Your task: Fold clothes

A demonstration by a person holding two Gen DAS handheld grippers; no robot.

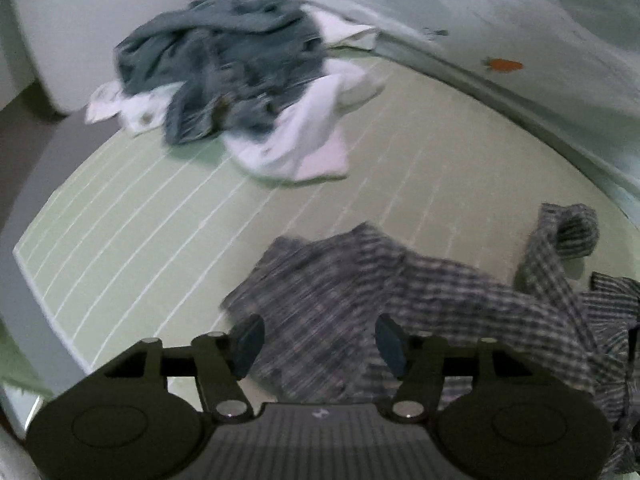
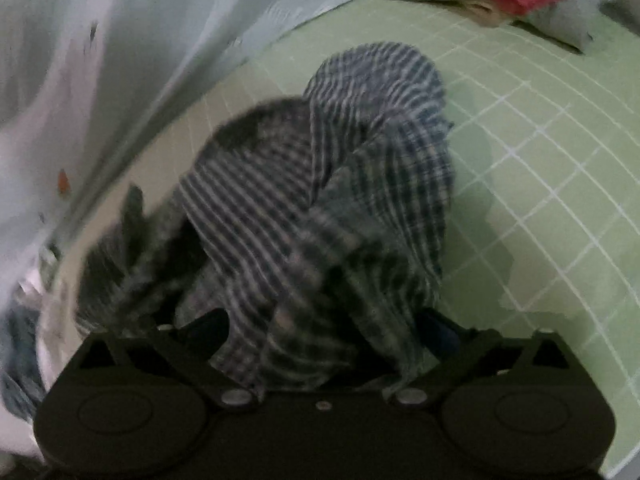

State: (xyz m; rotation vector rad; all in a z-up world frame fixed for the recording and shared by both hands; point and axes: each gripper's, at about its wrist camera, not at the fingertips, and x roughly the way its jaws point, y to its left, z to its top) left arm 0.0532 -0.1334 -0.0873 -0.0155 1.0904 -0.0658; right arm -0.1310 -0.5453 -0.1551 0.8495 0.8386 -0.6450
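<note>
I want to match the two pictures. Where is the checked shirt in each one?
Left wrist view: the checked shirt lies crumpled at the lower right, spreading from the gripper towards the right edge.
Right wrist view: the checked shirt fills the middle, heaped up just past the gripper.
Shared landmark: the green mat with white grid lines under the shirt shows in both.

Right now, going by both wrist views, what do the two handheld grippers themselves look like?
The left gripper is matte black: two round discs flank a ribbed grey centre plate bearing a small pale mark, and silver pivot pins join angular black link arms. Its fingers carry dark blue pads. The right gripper shows the same black discs, links and silver pins; its pads are mostly hidden. No cables, hands or sleeves are visible.
</note>
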